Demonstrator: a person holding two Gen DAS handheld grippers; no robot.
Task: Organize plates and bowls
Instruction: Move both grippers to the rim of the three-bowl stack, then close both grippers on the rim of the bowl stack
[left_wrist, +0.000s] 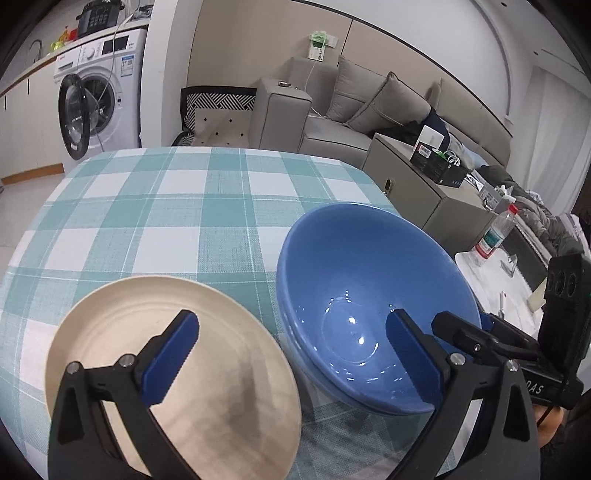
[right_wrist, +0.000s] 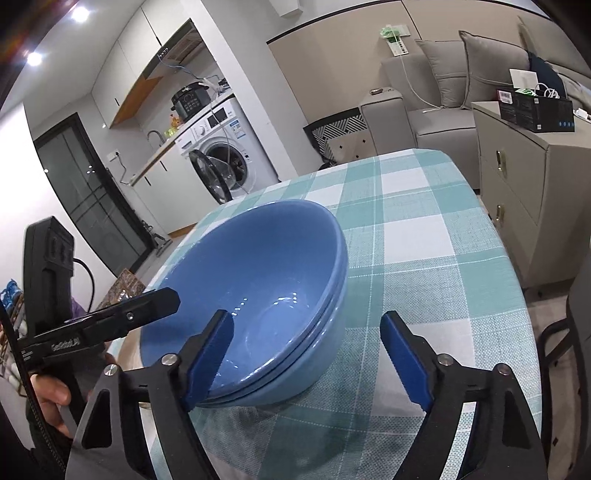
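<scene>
Stacked blue bowls (left_wrist: 365, 306) sit nested on the checked tablecloth (left_wrist: 166, 206); they also show in the right wrist view (right_wrist: 255, 295). A cream plate (left_wrist: 147, 354) lies to their left. My left gripper (left_wrist: 291, 362) is open, one finger over the plate, the other over the bowls' near rim. My right gripper (right_wrist: 306, 362) is open at the bowls' near right side, its left finger (right_wrist: 210, 358) against the rim. It shows in the left wrist view at the bowls' right edge, only partly in frame (left_wrist: 480, 339).
A grey sofa (left_wrist: 351, 110) and a cabinet (left_wrist: 417, 181) with boxes stand beyond the table's far right. A washing machine (left_wrist: 96, 92) stands at the far left. A water bottle (left_wrist: 495, 232) stands on a white side surface at the right.
</scene>
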